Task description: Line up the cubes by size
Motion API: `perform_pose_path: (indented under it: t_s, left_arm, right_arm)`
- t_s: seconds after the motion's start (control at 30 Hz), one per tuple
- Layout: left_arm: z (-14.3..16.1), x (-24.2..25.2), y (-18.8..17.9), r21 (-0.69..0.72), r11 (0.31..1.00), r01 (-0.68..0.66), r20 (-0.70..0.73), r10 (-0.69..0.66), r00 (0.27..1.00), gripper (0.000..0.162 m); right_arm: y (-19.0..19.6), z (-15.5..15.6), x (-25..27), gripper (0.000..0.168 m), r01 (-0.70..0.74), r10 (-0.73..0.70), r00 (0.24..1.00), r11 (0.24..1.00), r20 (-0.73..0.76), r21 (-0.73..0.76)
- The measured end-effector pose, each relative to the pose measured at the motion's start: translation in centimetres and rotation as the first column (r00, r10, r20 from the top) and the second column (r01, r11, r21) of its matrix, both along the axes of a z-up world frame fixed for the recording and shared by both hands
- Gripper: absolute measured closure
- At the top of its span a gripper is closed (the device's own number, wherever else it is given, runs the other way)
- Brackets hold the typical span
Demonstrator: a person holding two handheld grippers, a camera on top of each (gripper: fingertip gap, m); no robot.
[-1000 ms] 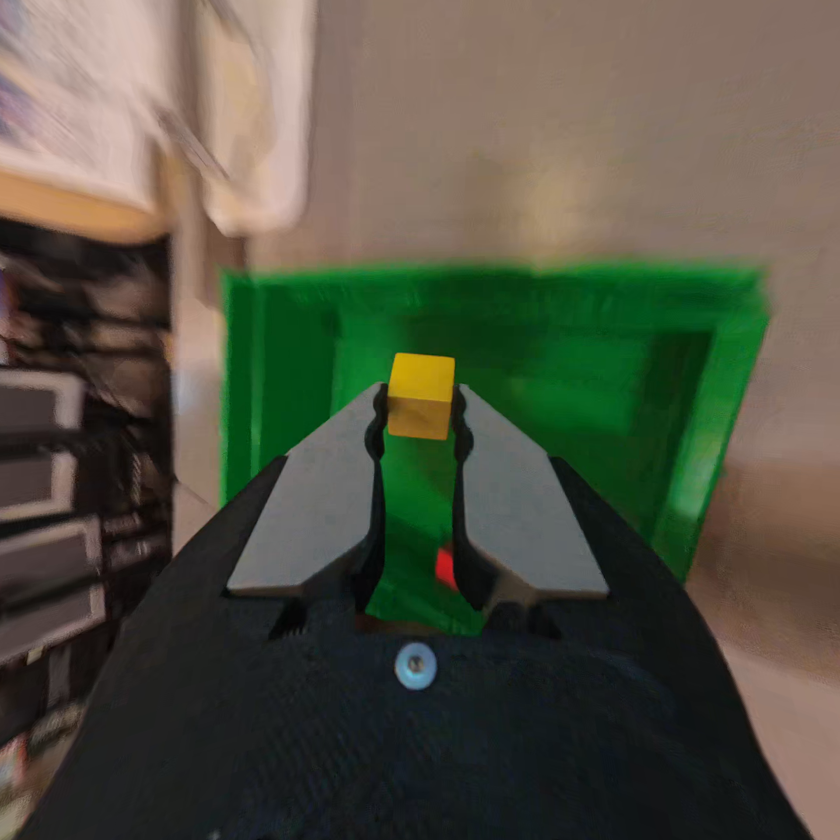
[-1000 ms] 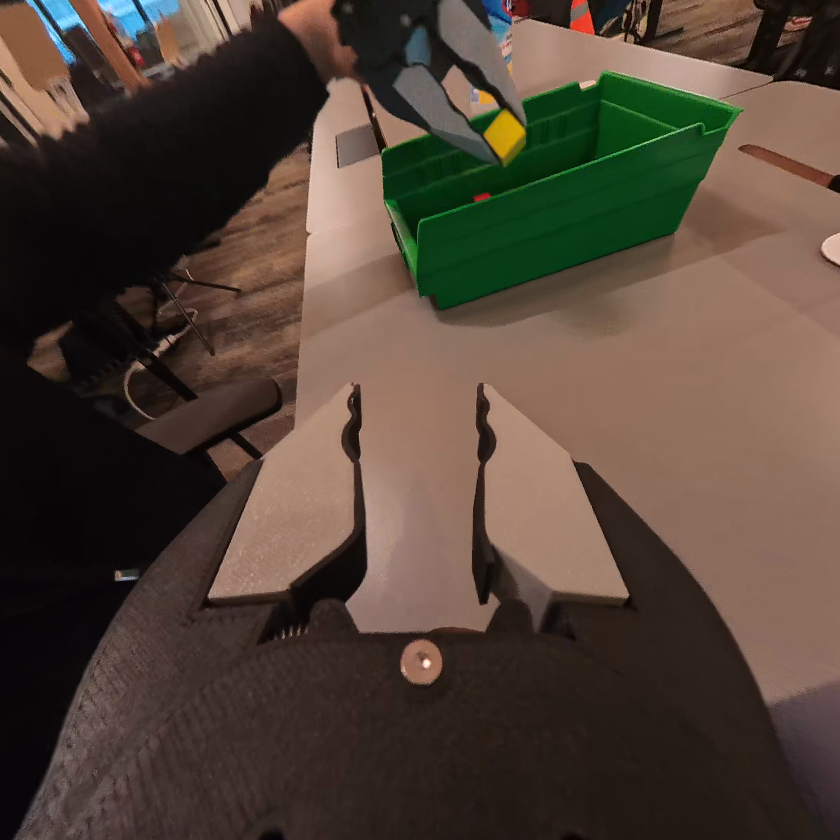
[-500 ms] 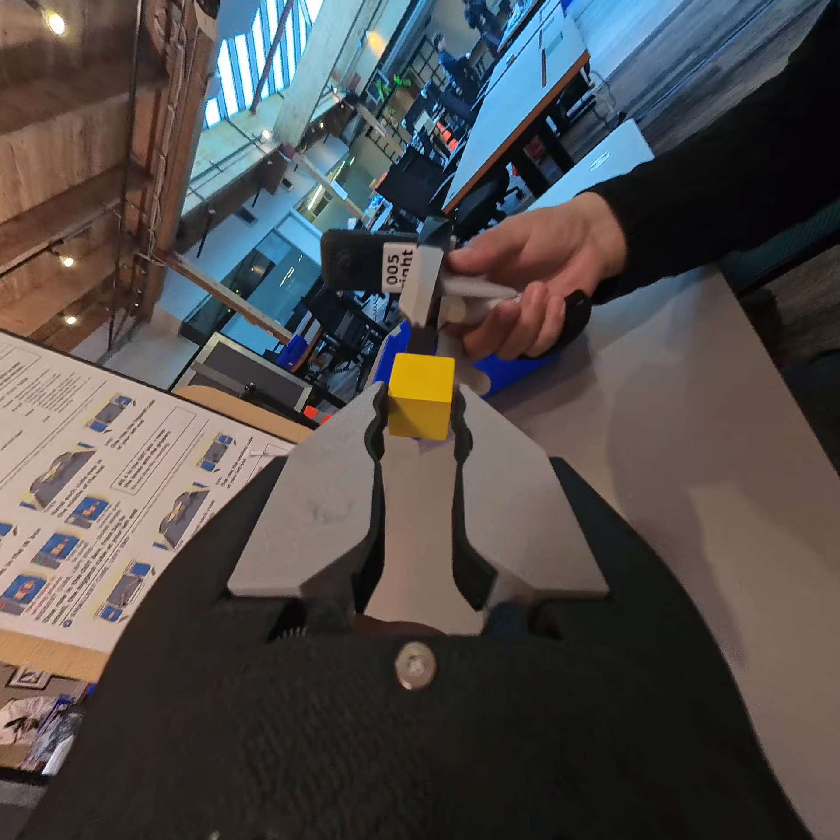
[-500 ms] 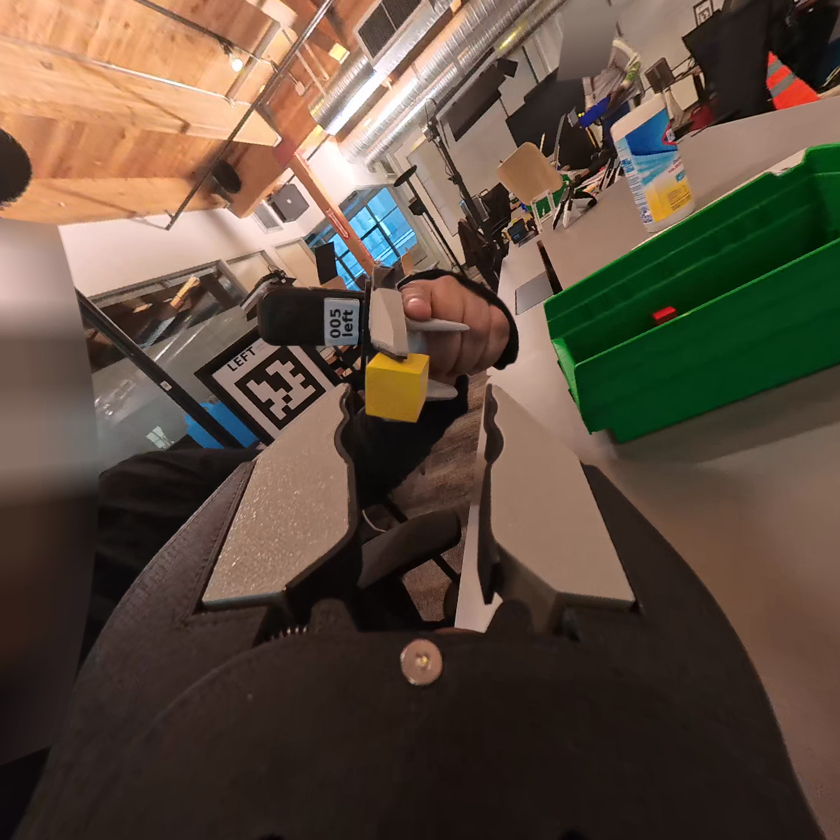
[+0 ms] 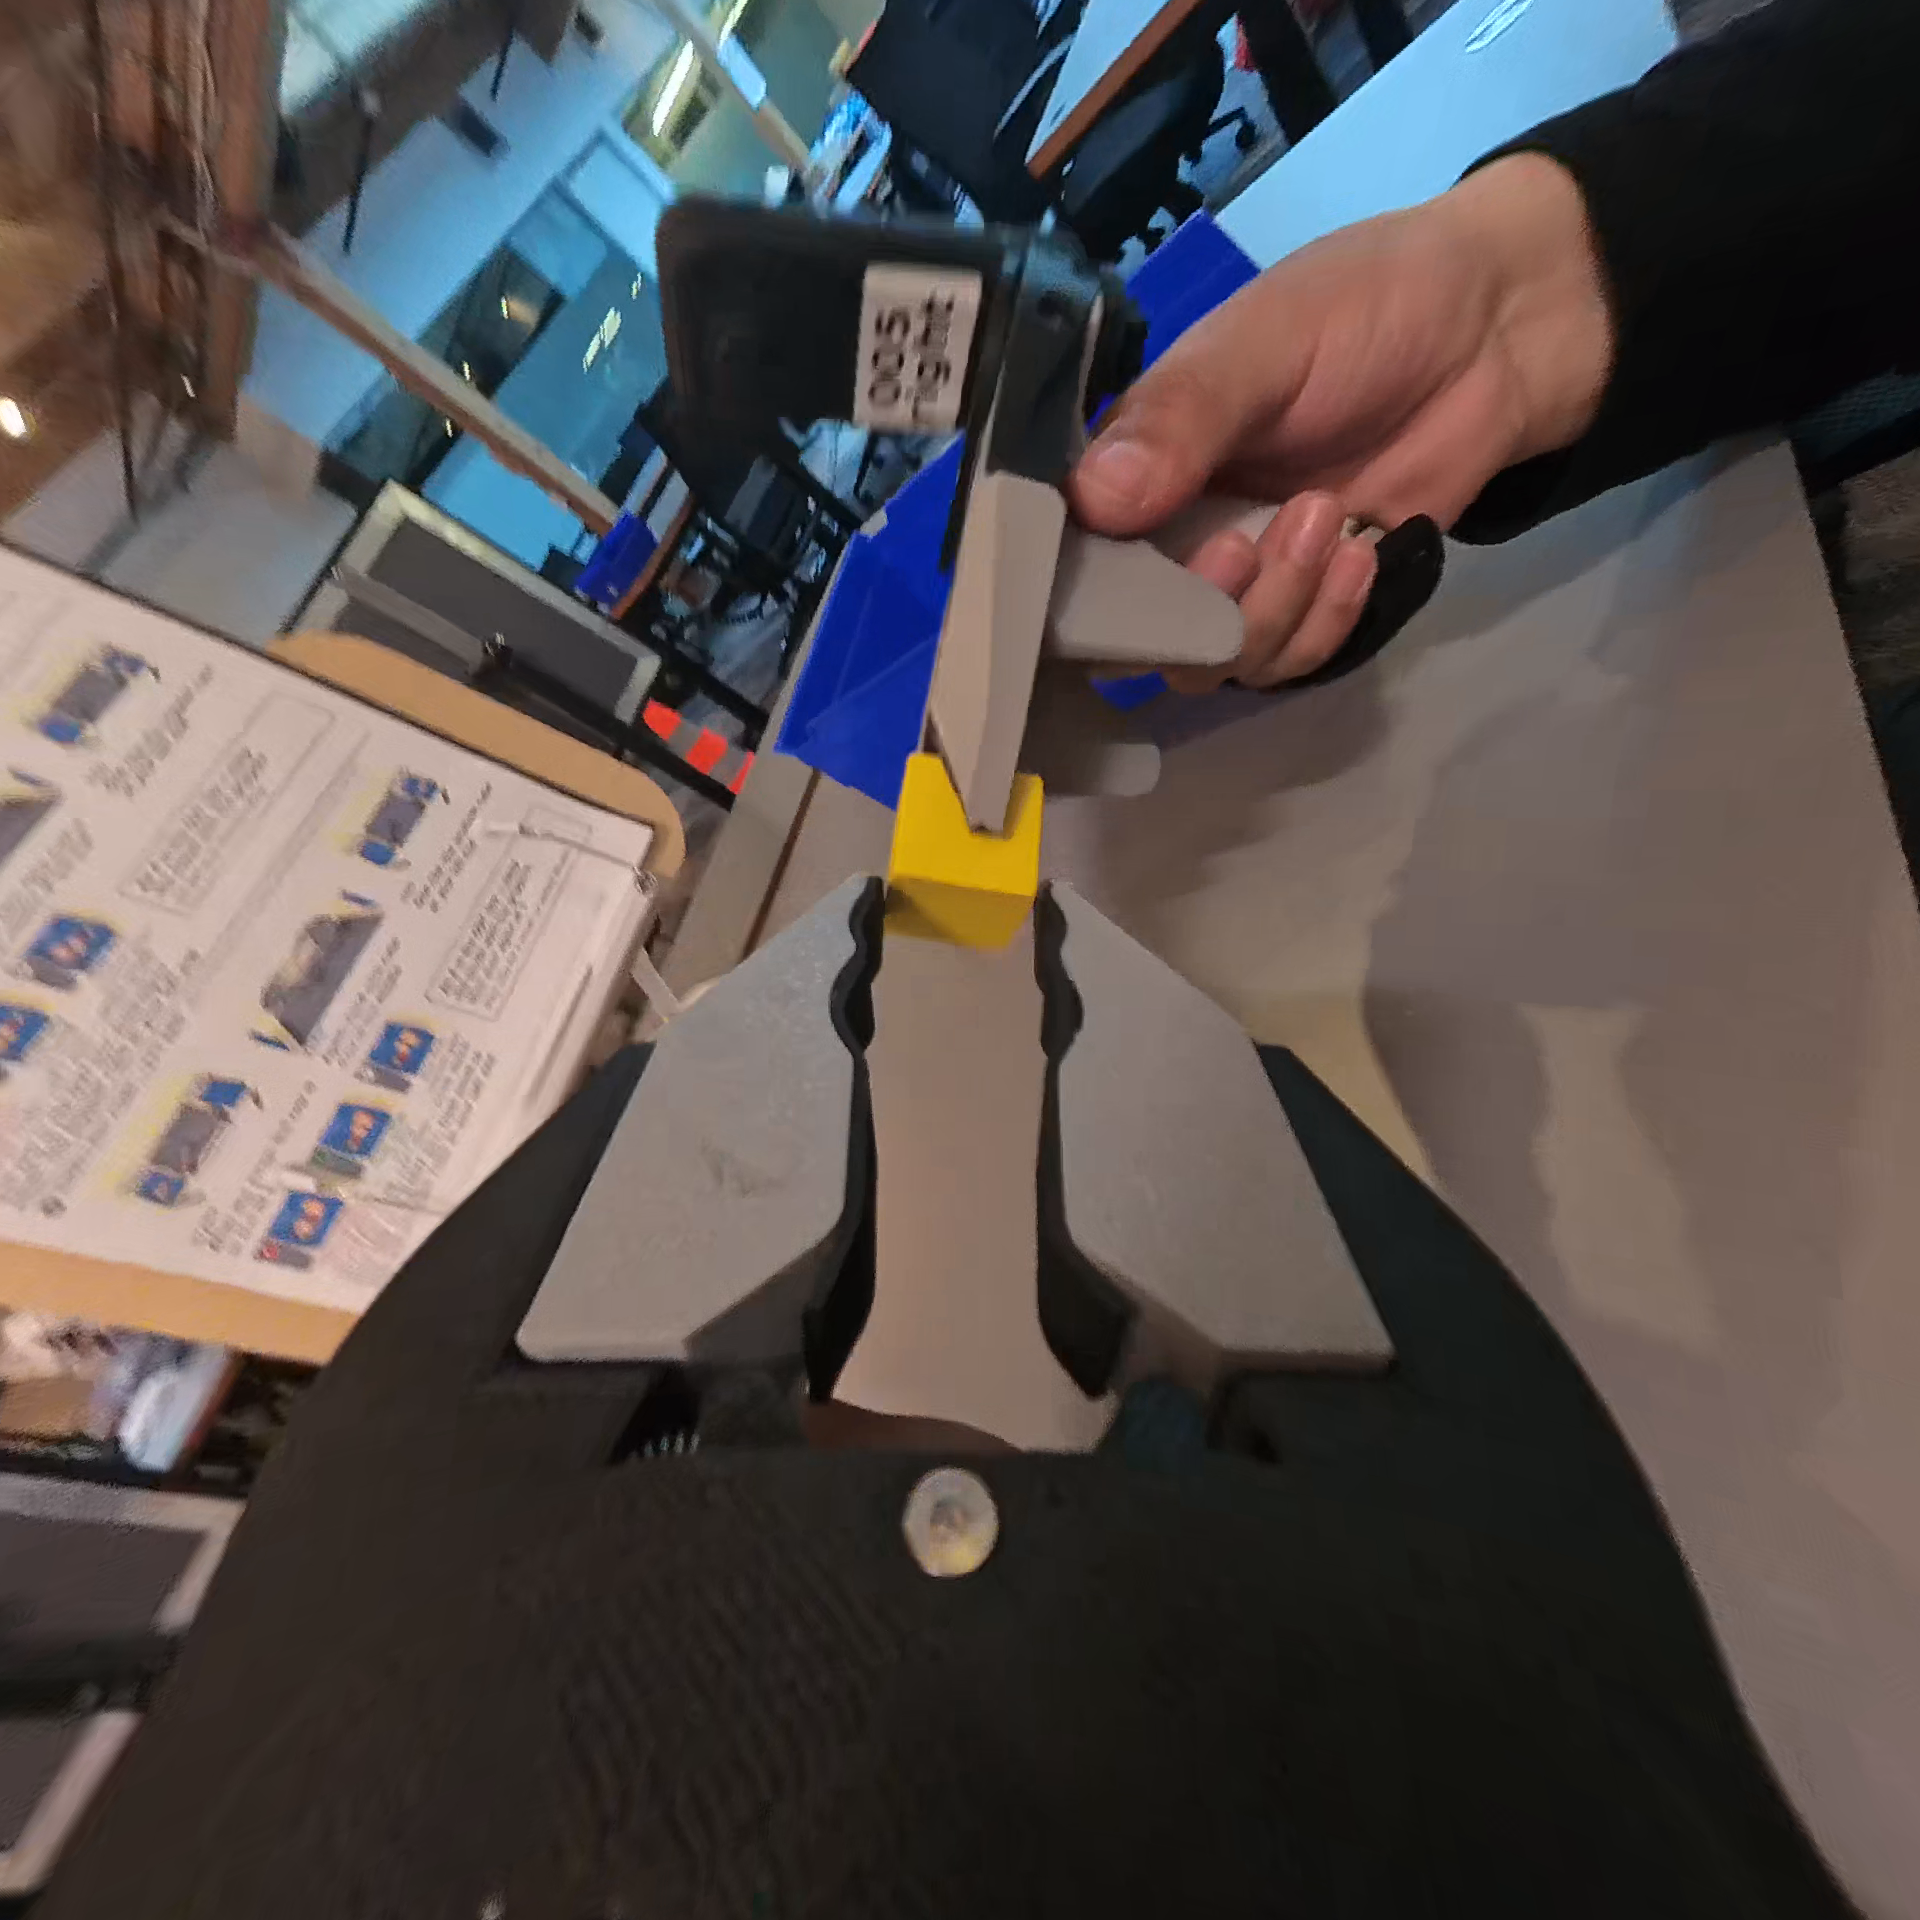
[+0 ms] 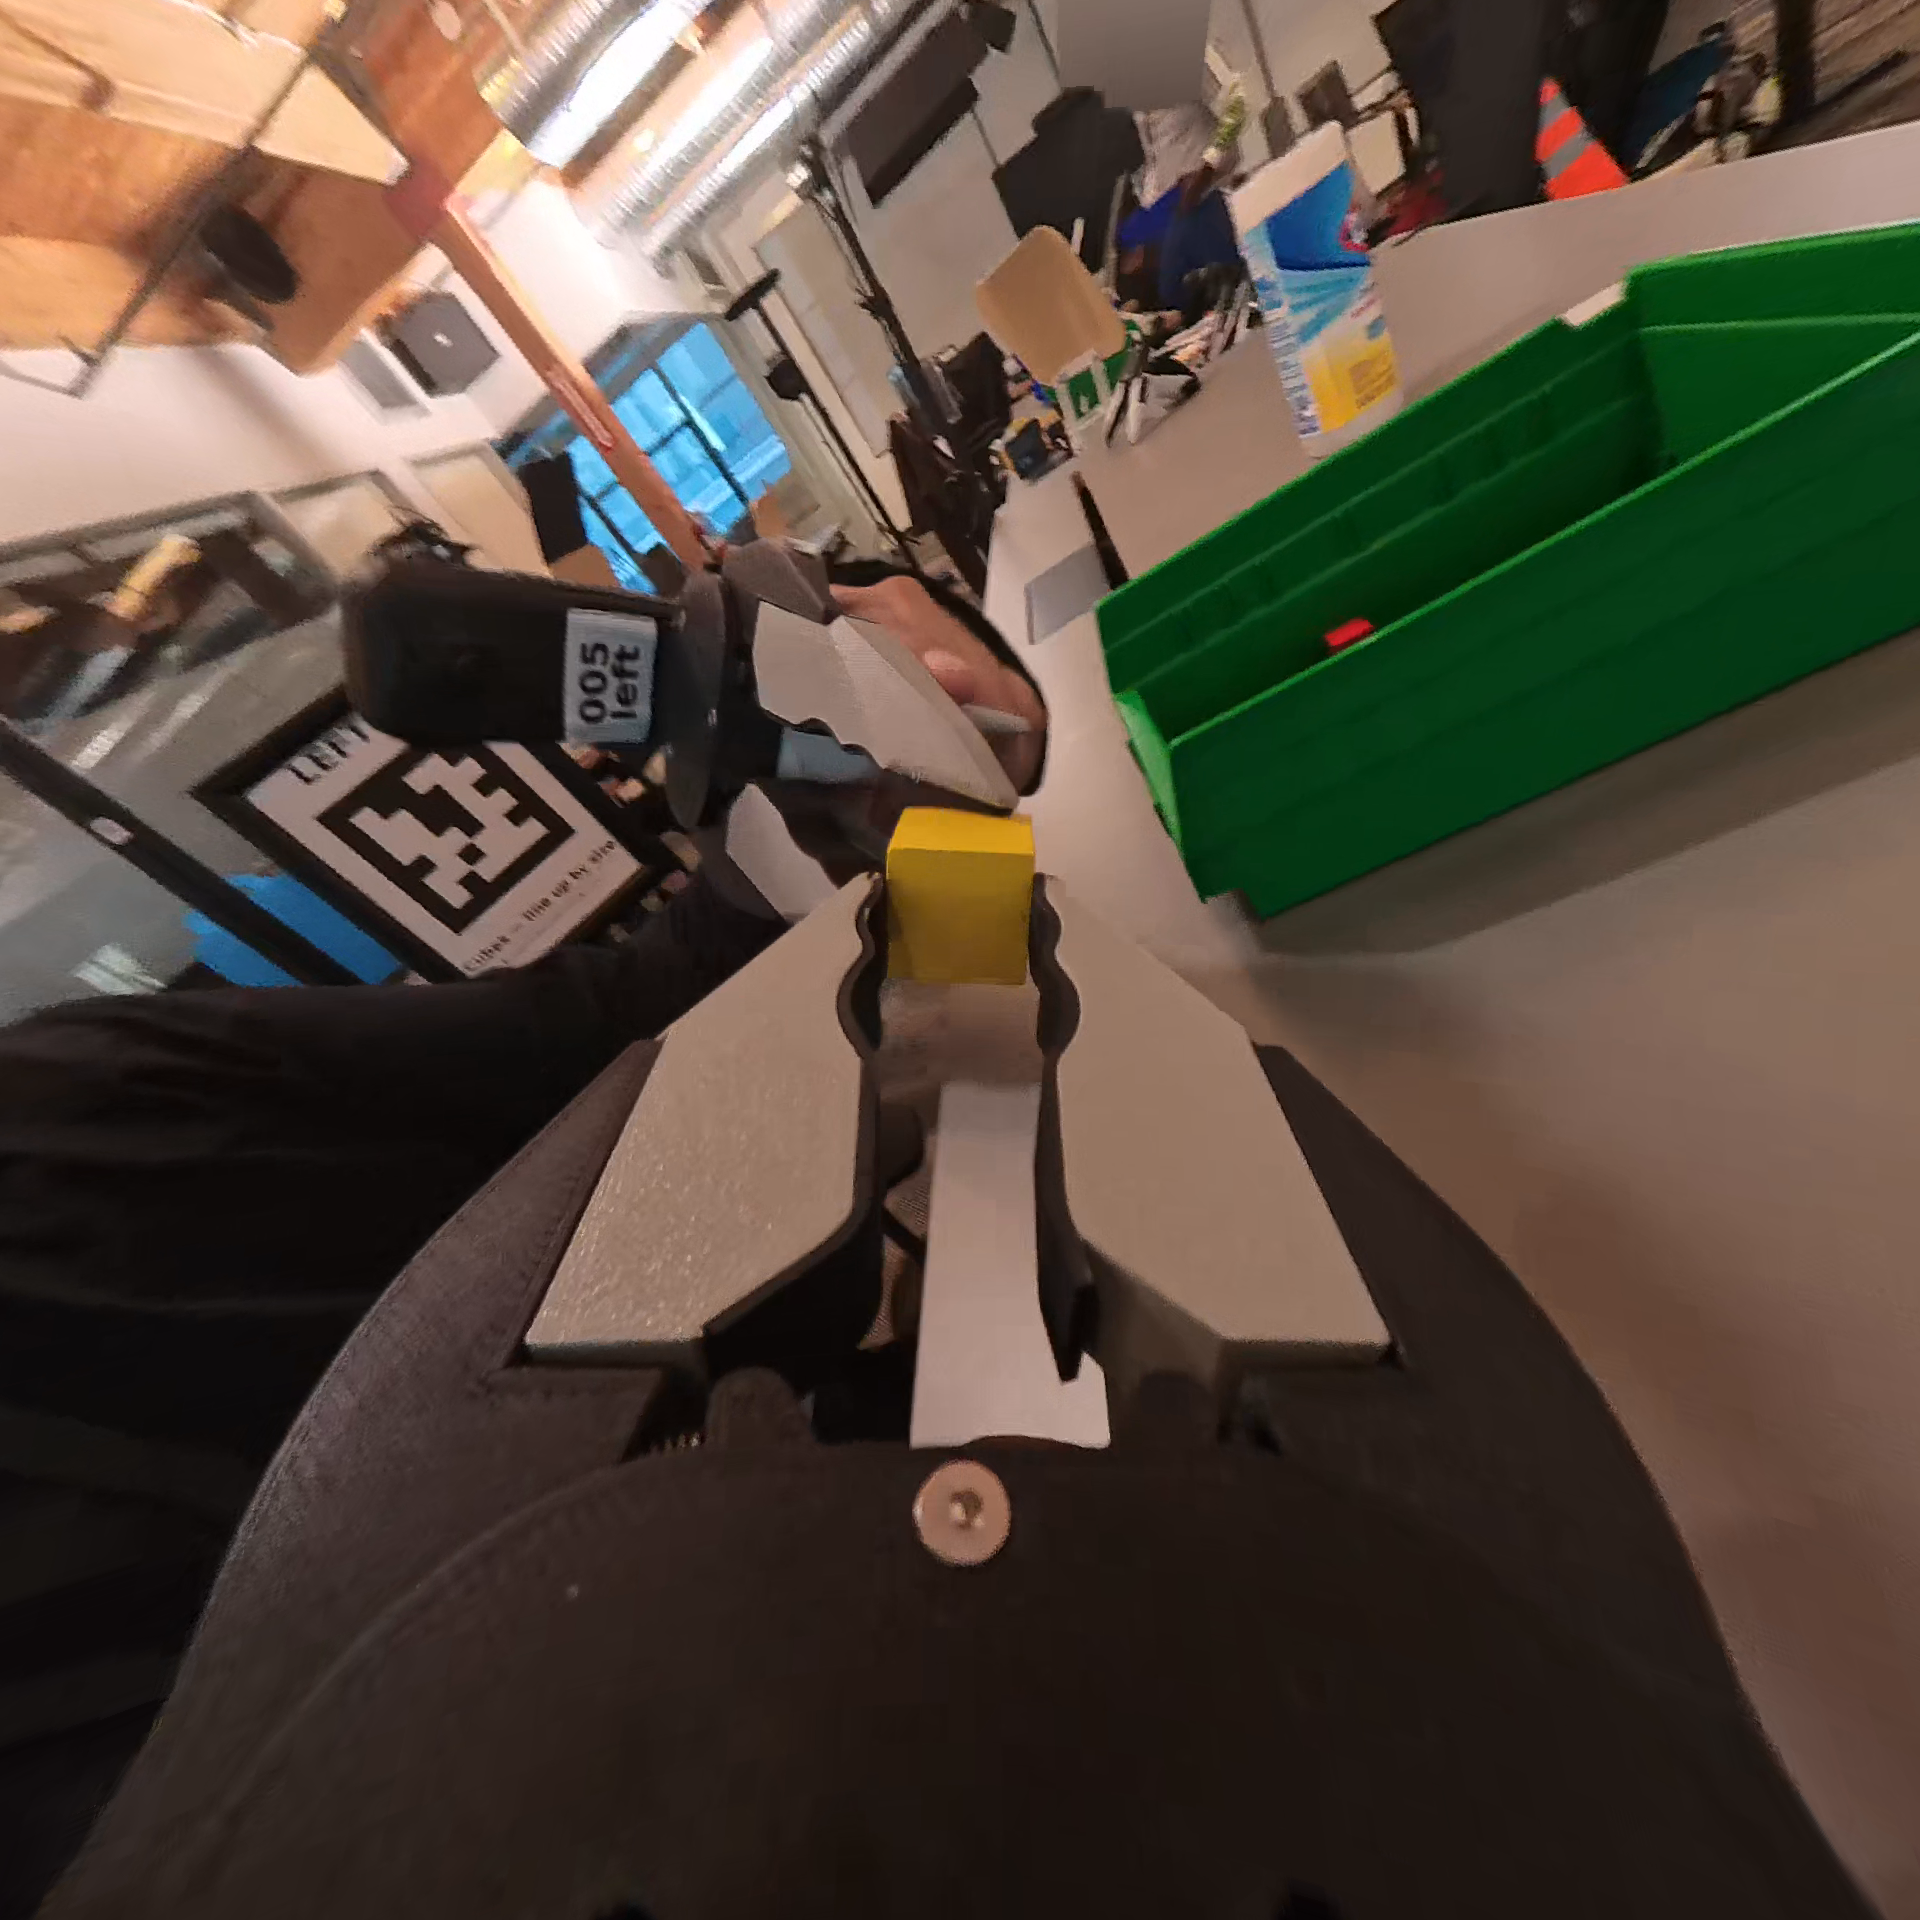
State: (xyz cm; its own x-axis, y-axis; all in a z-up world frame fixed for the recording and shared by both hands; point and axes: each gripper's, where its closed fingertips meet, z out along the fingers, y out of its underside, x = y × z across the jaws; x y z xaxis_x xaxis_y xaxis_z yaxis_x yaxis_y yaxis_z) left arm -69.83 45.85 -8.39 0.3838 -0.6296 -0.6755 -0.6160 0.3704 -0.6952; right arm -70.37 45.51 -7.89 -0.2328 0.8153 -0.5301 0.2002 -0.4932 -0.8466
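One yellow cube (image 5: 964, 883) sits at the left gripper (image 5: 958, 914) fingertips in the left wrist view, clamped there; the right gripper (image 5: 987, 810) reaches in from above, one finger on it. A blue bin (image 5: 873, 665) shows only here.

In the right wrist view, the right gripper closes on that cube. Only here: one green bin (image 6: 1455, 769) holding one red cube (image 6: 1348, 633).

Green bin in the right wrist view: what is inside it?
Inside the green bin one small red cube shows on the floor. The front wall covers the near floor, so other contents cannot be ruled out.
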Motion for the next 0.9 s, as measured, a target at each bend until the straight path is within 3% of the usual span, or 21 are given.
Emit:
perform_pose_path:
  t_s: [0.1,0.2,0.27,0.33,0.4,0.5,0.57,0.7,0.8,0.9]
  left_arm:
    - [-1.5,-0.6,-0.9,-0.118,0.99,-0.074,0.07,0.083,0.994,0.16]
    - [-4.2,-1.8,-2.1,-0.182,0.969,-0.165,0.068,0.18,0.981,0.162]
    - [-5.5,-2.5,-3.0,-0.207,0.953,-0.219,0.066,0.237,0.969,0.162]
    - [-6.4,-2.5,-3.9,-0.238,0.944,-0.227,0.092,0.254,0.963,0.162]
    - [-7.1,-2.3,-4.5,-0.261,0.941,-0.217,0.115,0.253,0.961,0.162]
    - [-8.6,-2.2,-4.6,-0.279,0.933,-0.227,0.073,0.257,0.964,0.162]
    - [-9.2,-2.5,-4.5,-0.27,0.928,-0.256,0.027,0.273,0.962,0.162]
    - [-9.1,-2.4,-5.1,-0.258,0.932,-0.255,-0.009,0.261,0.965,0.162]
    - [-9.3,-2.9,-5.3,-0.265,0.927,-0.265,-0.02,0.269,0.963,0.162]
    - [-9.7,-3.1,-5.4,-0.303,0.918,-0.257,0.001,0.27,0.963,0.162]
  right_arm:
    - [2.3,1.5,3.8,0.144,0.098,-0.101,0.995,0.99,0.027,0.103]
    - [8.6,2.7,10.6,0.144,0.295,-0.356,0.923,0.897,0.143,0.331]
    - [15.2,1.1,16.9,0.144,0.391,-0.598,0.738,0.756,0.312,0.524]
    - [21.1,-1.9,23.8,0.143,0.422,-0.764,0.442,0.639,0.47,0.643]
    - [24.1,-5.2,27.4,0.143,0.44,-0.755,0.285,0.65,0.59,0.62]
    - [26.4,-9.9,29.8,0.143,0.479,-0.679,0.157,0.687,0.717,0.546]
    - [27.3,-11.6,30.1,0.143,0.521,-0.648,0.132,0.689,0.75,0.504]
    - [27.5,-13.5,29.4,0.143,0.583,-0.592,0.179,0.707,0.786,0.401]
    - [26.8,-15.0,29.6,0.143,0.573,-0.55,0.162,0.728,0.82,0.375]
    - [26.5,-15.0,28.6,0.142,0.615,-0.535,0.247,0.731,0.808,0.296]
